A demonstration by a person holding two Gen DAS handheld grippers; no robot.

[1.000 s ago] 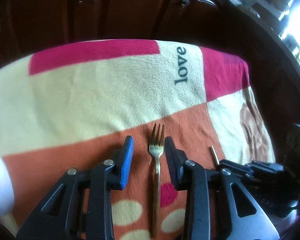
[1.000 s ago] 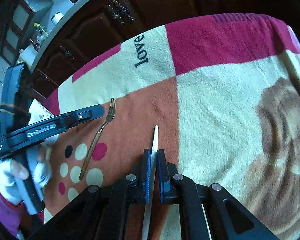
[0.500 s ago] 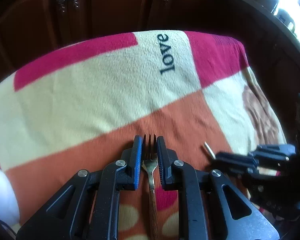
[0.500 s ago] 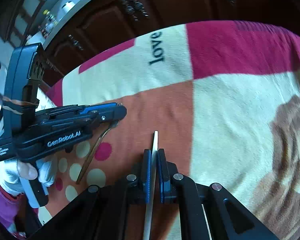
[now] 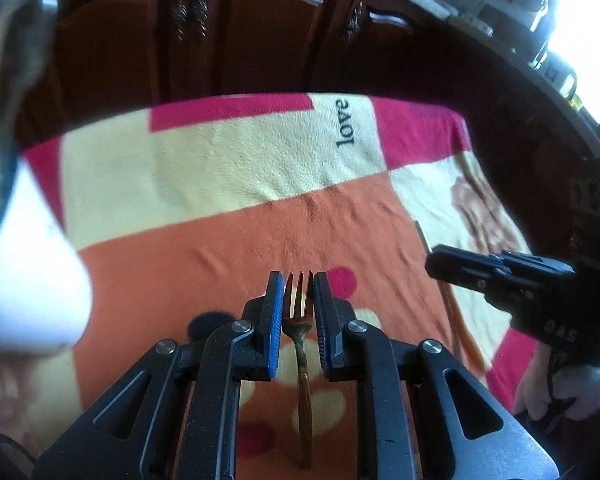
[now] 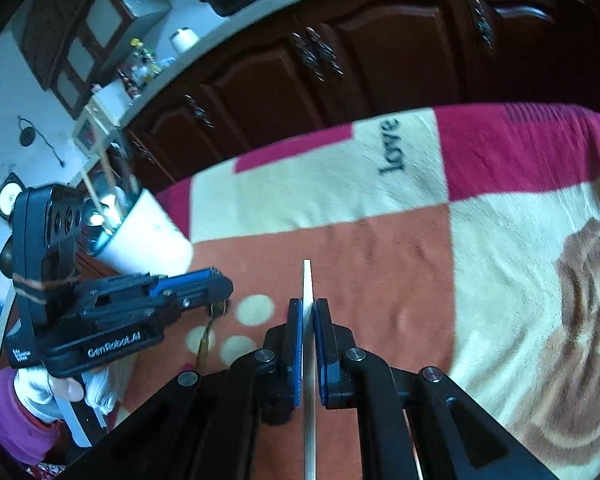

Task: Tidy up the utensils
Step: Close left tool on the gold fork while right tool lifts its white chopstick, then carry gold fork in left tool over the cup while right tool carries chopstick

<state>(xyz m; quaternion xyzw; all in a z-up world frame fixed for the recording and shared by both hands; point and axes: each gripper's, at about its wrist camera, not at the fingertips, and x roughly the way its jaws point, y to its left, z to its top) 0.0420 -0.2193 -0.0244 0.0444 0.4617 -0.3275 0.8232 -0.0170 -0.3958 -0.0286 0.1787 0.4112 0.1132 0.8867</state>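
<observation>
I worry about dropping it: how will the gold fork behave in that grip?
The fork looks thin, stiff metal, likely light. The left gripper pinches only its head, so the long handle may swing. Polished metal could slip.

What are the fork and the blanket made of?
The fork looks like metal with a shiny gold or brass finish; light glints off its thin tines. The handle looks browner, maybe coated, but that is hard to tell. The blanket looks like soft fleece: its surface is fuzzy and dull, and it wrinkles in small folds.
</observation>
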